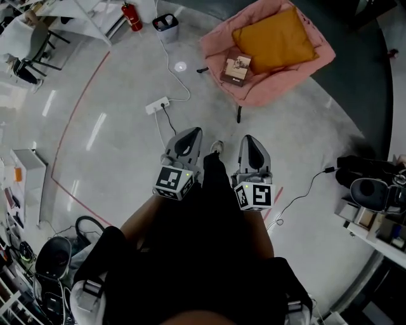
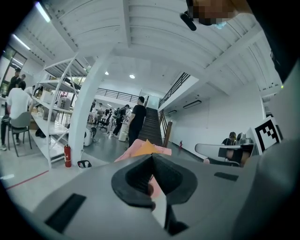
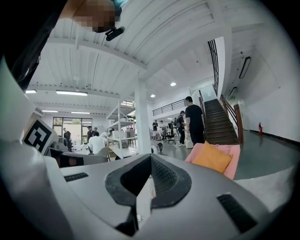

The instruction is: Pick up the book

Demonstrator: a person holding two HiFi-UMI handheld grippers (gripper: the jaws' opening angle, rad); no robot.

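Observation:
The book (image 1: 238,68) lies flat on the seat of a pink armchair (image 1: 273,86), next to an orange cushion (image 1: 274,39). It is well ahead of both grippers, across bare floor. My left gripper (image 1: 190,134) and right gripper (image 1: 248,140) are held side by side at waist height, pointing toward the chair. Both are shut with nothing between the jaws. In the left gripper view the closed left gripper (image 2: 151,157) covers most of the armchair (image 2: 161,150). In the right gripper view the armchair (image 3: 233,164) and cushion (image 3: 213,157) sit right of the closed right gripper (image 3: 151,157). The book is hidden in both gripper views.
A white power strip (image 1: 157,105) and its cable lie on the floor between me and the chair. A bin (image 1: 166,26) and a fire extinguisher (image 1: 132,17) stand at the back. A cluttered desk (image 1: 374,212) is at the right, shelving (image 1: 26,172) at the left. A person (image 3: 193,123) stands by the stairs.

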